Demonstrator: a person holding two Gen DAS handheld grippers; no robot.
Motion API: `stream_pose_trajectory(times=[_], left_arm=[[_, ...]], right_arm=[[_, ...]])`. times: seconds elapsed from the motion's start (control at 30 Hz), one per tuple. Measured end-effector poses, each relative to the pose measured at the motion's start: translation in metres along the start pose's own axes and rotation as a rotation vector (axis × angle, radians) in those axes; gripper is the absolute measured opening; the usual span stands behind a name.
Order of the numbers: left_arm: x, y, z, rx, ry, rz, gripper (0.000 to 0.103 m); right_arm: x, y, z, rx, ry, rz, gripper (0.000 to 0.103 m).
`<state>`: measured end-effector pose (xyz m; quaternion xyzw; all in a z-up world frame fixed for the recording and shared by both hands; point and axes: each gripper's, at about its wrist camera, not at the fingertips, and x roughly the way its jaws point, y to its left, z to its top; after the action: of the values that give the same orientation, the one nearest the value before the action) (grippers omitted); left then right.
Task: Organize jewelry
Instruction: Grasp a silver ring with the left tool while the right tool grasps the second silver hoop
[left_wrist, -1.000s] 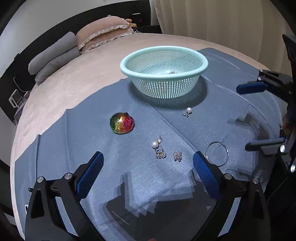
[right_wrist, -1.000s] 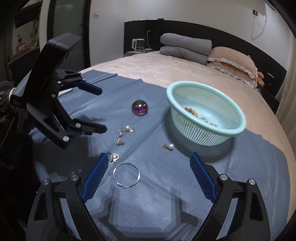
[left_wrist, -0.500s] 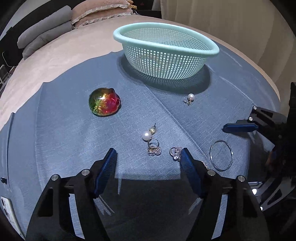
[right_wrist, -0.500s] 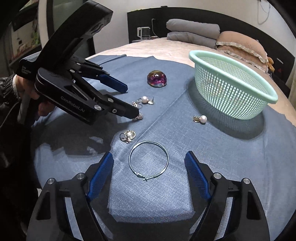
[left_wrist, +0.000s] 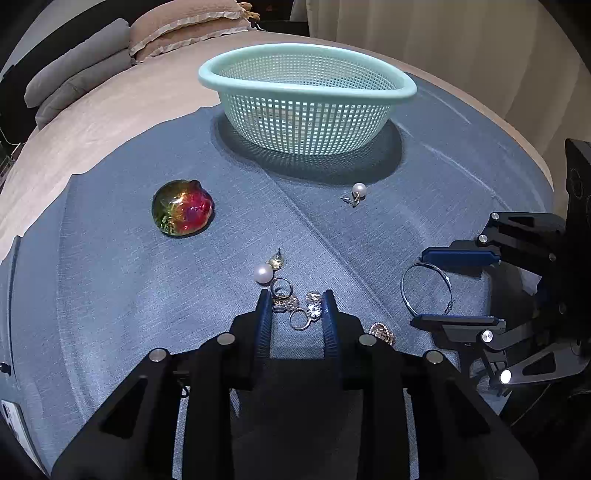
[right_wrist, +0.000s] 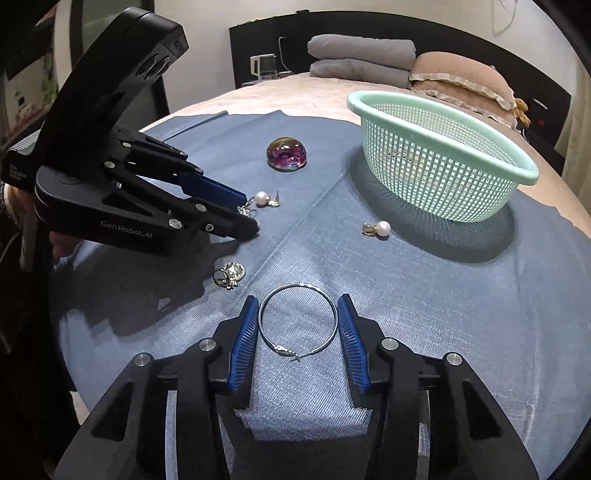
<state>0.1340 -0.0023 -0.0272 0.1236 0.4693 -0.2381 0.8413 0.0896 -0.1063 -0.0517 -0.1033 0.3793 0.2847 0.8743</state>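
My left gripper is low on the blue cloth, its fingers partly closed around a cluster of sparkly rings; they do not pinch it. A pearl earring lies just ahead. My right gripper is open with the silver hoop lying flat between its fingers, a small gap on each side. It also shows in the left wrist view. A mint basket stands behind. A second pearl earring lies in front of the basket.
An iridescent glass dome sits at the left of the blue cloth. A gold ring piece lies between the grippers. The cloth covers a beige bed with pillows and folded grey blankets behind.
Both grippers have dropped to the cloth and narrowed. The left now brackets the ring cluster; the right now brackets the silver hoop.
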Motion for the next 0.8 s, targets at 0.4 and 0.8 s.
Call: stream_pose_trajectory(times=[0.4,0.8], left_arm=[[-0.017,-0.001,-0.001,-0.038,-0.046,0.005,0.007],[-0.010,0.010,0.001,-0.079,-0.035,0.052,0.014]], right_arm=[[-0.005,0.001,0.000,-0.002,0.018,-0.009,0.041],[-0.006,0.001,-0.001,-0.006,0.019,-0.006,0.042]])
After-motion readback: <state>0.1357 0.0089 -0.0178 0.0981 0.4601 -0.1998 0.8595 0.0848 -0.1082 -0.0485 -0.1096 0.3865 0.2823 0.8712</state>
